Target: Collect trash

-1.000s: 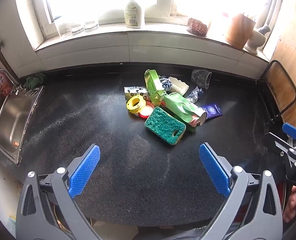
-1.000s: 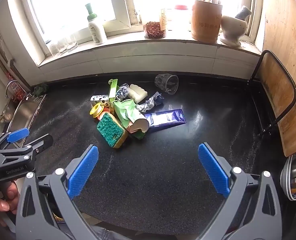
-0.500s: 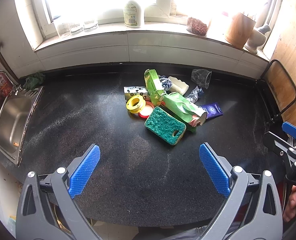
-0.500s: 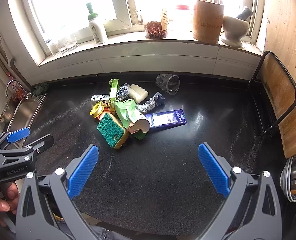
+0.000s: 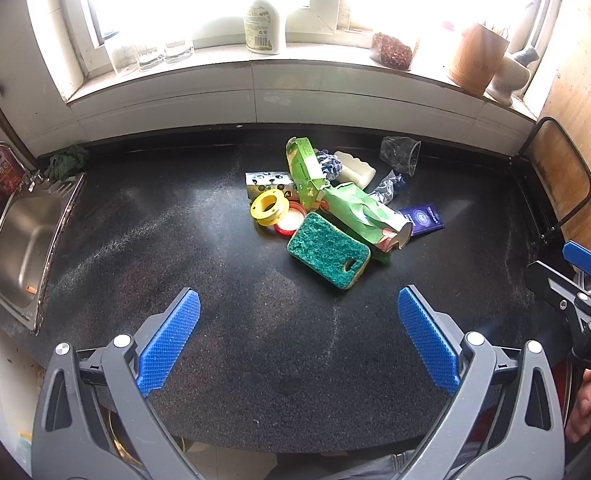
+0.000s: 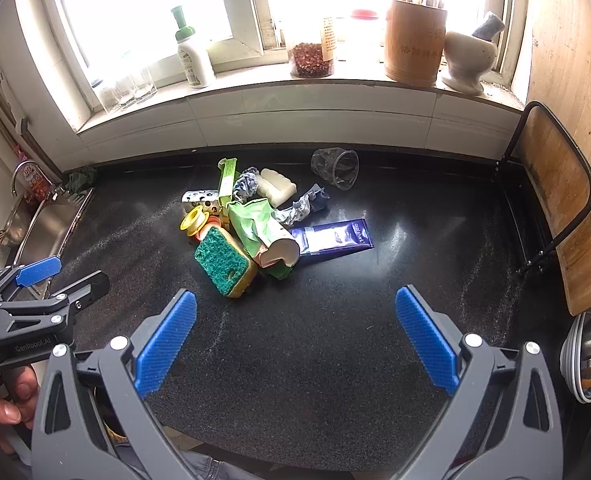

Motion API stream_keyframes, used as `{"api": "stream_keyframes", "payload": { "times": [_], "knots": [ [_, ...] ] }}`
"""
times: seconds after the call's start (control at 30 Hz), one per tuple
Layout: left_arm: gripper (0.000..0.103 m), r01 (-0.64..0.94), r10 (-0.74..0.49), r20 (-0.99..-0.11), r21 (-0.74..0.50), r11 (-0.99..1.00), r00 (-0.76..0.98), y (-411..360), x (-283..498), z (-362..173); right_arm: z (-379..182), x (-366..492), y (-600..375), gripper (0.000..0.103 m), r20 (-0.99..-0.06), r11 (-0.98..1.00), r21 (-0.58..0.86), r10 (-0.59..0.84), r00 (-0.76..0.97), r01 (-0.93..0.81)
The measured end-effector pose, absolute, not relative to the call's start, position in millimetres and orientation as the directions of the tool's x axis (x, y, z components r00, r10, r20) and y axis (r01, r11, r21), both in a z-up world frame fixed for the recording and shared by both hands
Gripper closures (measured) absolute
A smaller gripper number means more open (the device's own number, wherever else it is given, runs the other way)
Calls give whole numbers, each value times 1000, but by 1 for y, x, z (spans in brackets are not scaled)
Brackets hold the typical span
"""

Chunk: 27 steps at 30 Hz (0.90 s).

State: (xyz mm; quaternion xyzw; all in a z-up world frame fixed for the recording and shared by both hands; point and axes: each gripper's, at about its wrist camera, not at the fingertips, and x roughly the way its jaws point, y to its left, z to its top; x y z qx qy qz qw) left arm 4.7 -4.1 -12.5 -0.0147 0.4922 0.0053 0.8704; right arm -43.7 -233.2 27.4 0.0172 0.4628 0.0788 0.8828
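A pile of trash lies on the black counter [image 5: 175,240]: a green sponge [image 5: 328,249] [image 6: 224,261], a crumpled green carton [image 5: 359,210] [image 6: 255,220], a yellow tape spool [image 5: 268,206], a red lid [image 5: 288,222], a blue box [image 6: 335,238], a clear plastic cup [image 6: 335,168] and a white bottle [image 6: 277,187]. My left gripper [image 5: 297,336] is open and empty, short of the pile. My right gripper [image 6: 295,336] is open and empty, in front of the pile.
A steel sink [image 5: 19,236] is set in the counter at the left. The windowsill holds a soap bottle [image 6: 193,60], glasses [image 5: 151,52], a jar, a wooden utensil holder [image 6: 413,40] and a mortar. A wooden board in a rack [image 6: 555,208] stands at the right. Bowls [image 6: 583,356] sit at the lower right.
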Motion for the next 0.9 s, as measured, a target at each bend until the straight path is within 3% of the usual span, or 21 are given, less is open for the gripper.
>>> {"api": "stream_keyframes", "payload": {
  "times": [0.9],
  "knots": [
    [7, -16, -20, -862, -32, 999, 506, -4, 7, -10, 27, -41, -233, 6, -818, 987, 104, 153, 555, -118]
  ]
}}
